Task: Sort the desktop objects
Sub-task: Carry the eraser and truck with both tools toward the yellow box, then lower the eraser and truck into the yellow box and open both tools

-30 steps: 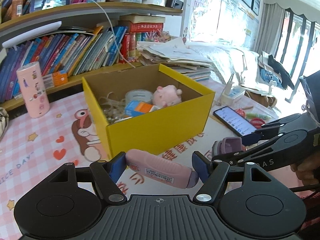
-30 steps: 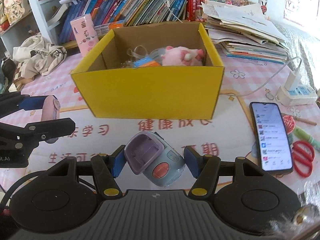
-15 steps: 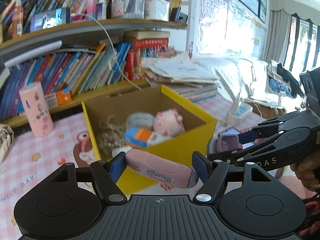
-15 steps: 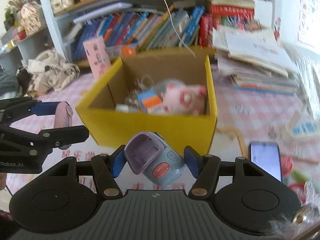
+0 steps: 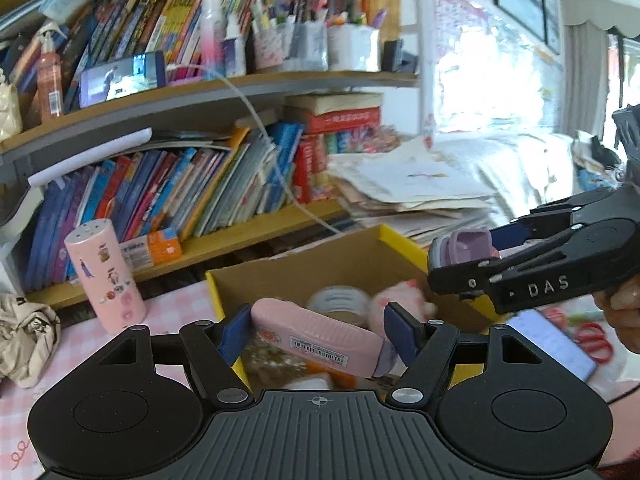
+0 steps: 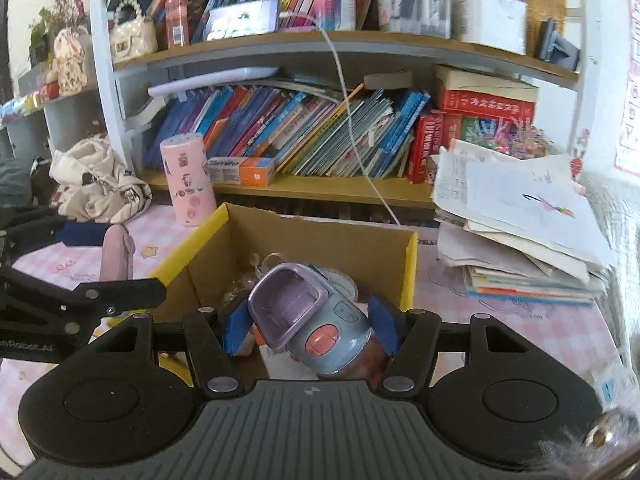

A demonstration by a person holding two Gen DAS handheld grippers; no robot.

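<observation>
Both claws are closed on loads above the yellow box [image 6: 408,276]: our left claw [image 5: 316,330] grips the stiff, light pink case [image 5: 316,334] endwise, our right claw [image 6: 306,326] pinches the smooth, rounded plastic gadget [image 6: 312,318], which we judge slippery.

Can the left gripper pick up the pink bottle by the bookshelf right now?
Probably not: the left gripper is already shut on a pink case, so it has no free jaws for the pink bottle.
</observation>
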